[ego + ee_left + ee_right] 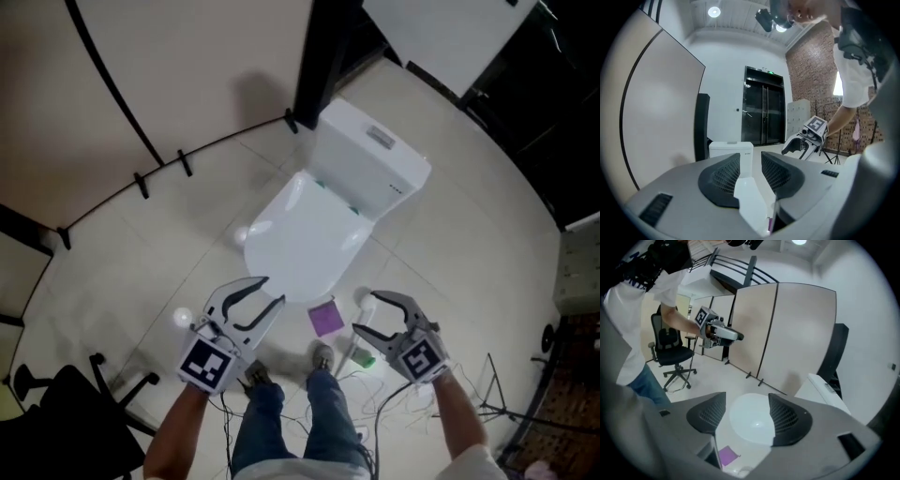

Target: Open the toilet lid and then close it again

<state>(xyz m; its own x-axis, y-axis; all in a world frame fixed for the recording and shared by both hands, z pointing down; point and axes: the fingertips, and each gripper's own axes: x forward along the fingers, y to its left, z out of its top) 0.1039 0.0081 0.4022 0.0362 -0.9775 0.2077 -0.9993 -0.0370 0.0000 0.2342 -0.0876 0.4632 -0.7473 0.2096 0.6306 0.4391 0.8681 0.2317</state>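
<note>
Approach, I judge; toilet lid (305, 239) down, mid-frame; left hand-held gripper (273, 291) and right hand-held gripper (365, 312) released, empty; next I catch its front edge.

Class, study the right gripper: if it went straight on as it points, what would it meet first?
The right gripper would probably meet the closed toilet lid, framed between its open jaws; depth is uncertain.

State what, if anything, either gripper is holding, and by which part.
Nothing is held: left gripper and right gripper both stand open and empty before the closed toilet lid.
</note>
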